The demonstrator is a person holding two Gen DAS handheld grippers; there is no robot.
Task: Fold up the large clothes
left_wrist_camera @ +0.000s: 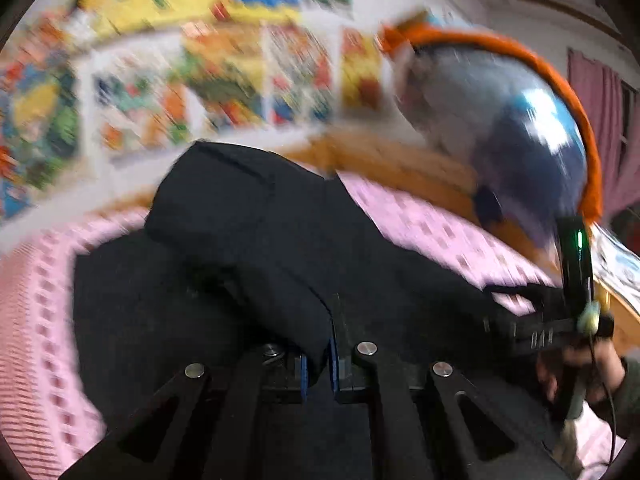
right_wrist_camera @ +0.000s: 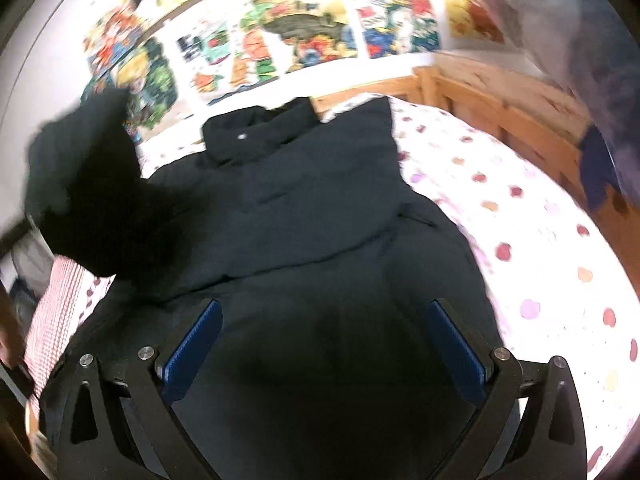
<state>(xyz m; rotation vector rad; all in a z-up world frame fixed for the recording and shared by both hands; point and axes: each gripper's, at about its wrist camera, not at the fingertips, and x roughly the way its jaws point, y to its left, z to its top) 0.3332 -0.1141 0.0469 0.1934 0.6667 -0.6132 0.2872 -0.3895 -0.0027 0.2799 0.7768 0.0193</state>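
Observation:
A large black padded jacket (right_wrist_camera: 312, 216) lies spread on a bed, its collar (right_wrist_camera: 256, 132) towards the wall. One sleeve (right_wrist_camera: 80, 168) is lifted off the bed at the left. In the left wrist view my left gripper (left_wrist_camera: 318, 360) is shut on that black sleeve (left_wrist_camera: 248, 232), with the fabric pinched between the blue pads. My right gripper (right_wrist_camera: 324, 344) hangs open over the jacket's lower body, blue pads (right_wrist_camera: 192, 344) wide apart and nothing between them. In the left wrist view the right gripper (left_wrist_camera: 520, 328) shows at the right edge, held by a hand (left_wrist_camera: 580, 372).
The bed has a pink dotted sheet (right_wrist_camera: 520, 240) and a wooden frame (right_wrist_camera: 500, 116). Colourful posters (right_wrist_camera: 280, 40) cover the wall behind it. A blurred blue and orange rounded object (left_wrist_camera: 520, 120) looms at the right, and a pink curtain (left_wrist_camera: 592, 120) hangs beyond it.

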